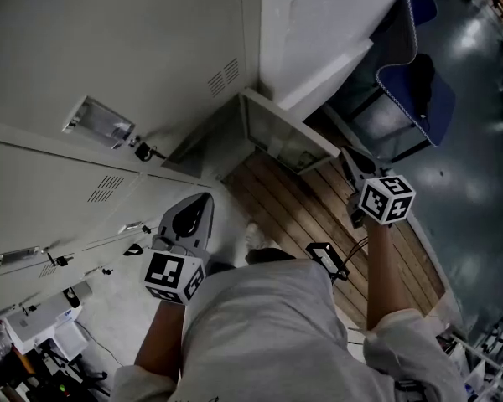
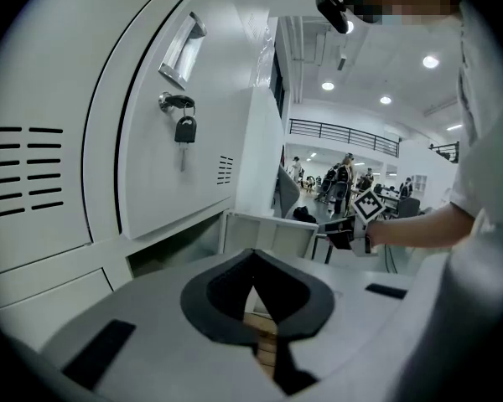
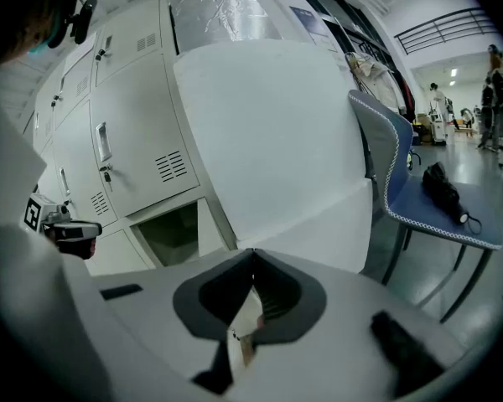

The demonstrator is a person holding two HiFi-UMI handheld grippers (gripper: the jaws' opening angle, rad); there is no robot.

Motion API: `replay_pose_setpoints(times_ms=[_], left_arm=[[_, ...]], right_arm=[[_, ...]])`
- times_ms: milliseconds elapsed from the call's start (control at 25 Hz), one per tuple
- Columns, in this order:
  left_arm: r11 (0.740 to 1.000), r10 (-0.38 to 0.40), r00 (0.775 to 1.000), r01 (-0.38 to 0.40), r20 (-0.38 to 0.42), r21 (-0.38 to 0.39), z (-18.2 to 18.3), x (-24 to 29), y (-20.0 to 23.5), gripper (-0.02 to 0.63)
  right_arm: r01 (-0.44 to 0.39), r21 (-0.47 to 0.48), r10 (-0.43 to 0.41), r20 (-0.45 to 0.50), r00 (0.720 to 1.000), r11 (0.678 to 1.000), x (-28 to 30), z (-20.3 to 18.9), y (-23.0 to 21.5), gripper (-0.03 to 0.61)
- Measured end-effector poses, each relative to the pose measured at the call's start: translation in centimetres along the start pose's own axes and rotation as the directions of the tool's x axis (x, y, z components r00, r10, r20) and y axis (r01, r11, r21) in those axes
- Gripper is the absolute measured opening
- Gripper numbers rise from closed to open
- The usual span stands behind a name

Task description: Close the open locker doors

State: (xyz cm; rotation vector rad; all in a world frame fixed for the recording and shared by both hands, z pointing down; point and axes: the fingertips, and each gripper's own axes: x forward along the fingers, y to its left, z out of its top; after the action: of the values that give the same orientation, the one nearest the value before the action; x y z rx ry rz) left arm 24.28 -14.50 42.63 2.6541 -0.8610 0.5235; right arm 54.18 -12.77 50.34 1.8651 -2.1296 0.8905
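One low locker stands open: its dark opening (image 1: 208,143) (image 2: 172,250) (image 3: 173,233) is at floor level and its door (image 1: 287,136) (image 2: 268,233) swings out over the wooden floor. My left gripper (image 1: 204,201) (image 2: 253,256) is shut and empty, held in front of the lockers a little short of the opening. My right gripper (image 1: 350,161) (image 3: 251,256) is also shut and empty, out to the right of the open door, apart from it. The locker door above the opening (image 2: 168,124) is closed, with a padlock (image 2: 184,129) hanging below its handle.
A white panel (image 3: 268,132) stands right of the lockers. A blue chair (image 1: 415,82) (image 3: 427,187) with a black item on its seat is farther right. Wooden slat flooring (image 1: 318,216) lies underfoot. Boxes and clutter (image 1: 33,333) sit at the left. People stand far off in the hall.
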Motion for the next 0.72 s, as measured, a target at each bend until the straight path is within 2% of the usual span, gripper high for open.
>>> replay_pose_setpoints(times_ms=[720], left_arm=[[1.0, 0.007, 1.0, -0.007, 0.002, -0.01, -0.4, -0.7, 0.4, 0.015]], right_arm=[[-0.028, -0.02, 0.027, -0.032, 0.999, 0.999, 0.6, -0.6, 0.9, 0.028]])
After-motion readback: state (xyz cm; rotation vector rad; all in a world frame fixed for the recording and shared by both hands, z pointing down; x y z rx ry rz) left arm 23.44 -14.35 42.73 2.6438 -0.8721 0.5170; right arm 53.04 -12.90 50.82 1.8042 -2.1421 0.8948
